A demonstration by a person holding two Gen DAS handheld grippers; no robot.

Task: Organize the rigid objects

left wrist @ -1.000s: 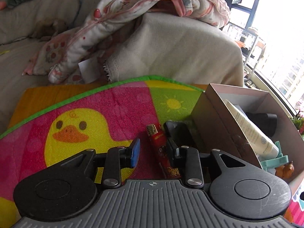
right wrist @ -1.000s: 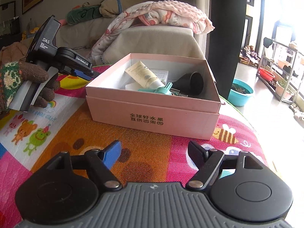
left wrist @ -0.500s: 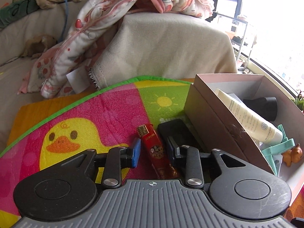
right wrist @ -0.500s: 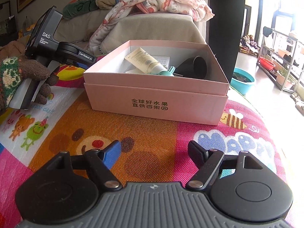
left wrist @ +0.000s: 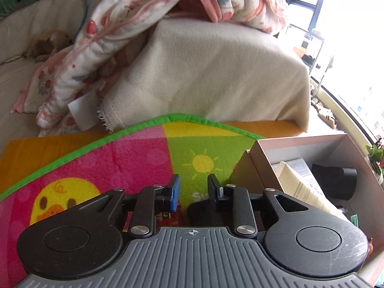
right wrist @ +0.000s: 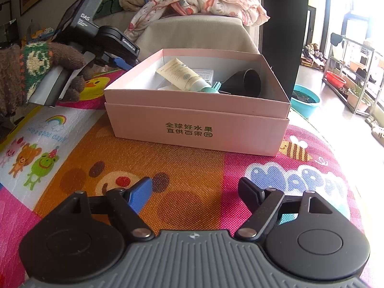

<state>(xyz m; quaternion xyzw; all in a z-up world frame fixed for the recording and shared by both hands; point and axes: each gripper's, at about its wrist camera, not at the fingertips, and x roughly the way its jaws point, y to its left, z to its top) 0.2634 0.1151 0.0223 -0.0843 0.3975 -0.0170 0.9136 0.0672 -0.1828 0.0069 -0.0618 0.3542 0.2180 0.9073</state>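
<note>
My left gripper (left wrist: 194, 187) hovers low over the play mat, beside the pink box's (left wrist: 242, 170) left wall. Its jaws are closing, with only mat showing between the fingertips. A red lighter (left wrist: 168, 217) and a flat black object (left wrist: 200, 212) lie under the fingers, mostly hidden. The pink box (right wrist: 196, 129) holds a cream tube (right wrist: 184, 76), a black cone-shaped piece (right wrist: 242, 82) and a teal clip (right wrist: 213, 87). My right gripper (right wrist: 194, 189) stands open above the mat in front of the box, with nothing between its fingers. A gloved hand (right wrist: 36, 67) holds the left gripper (right wrist: 120, 62).
A beige sofa arm (left wrist: 216, 72) draped with a pink blanket (left wrist: 144, 12) rises just behind the mat's green edge. On the floor to the right are a teal basin (right wrist: 304, 98) and a metal shelf rack (right wrist: 352, 81). The mat (right wrist: 192, 180) drops off at its right side.
The left gripper has moved forward, so the lighter and the black object have slid from between its fingertips to under them. Its jaws have narrowed. The right gripper has hardly moved.
</note>
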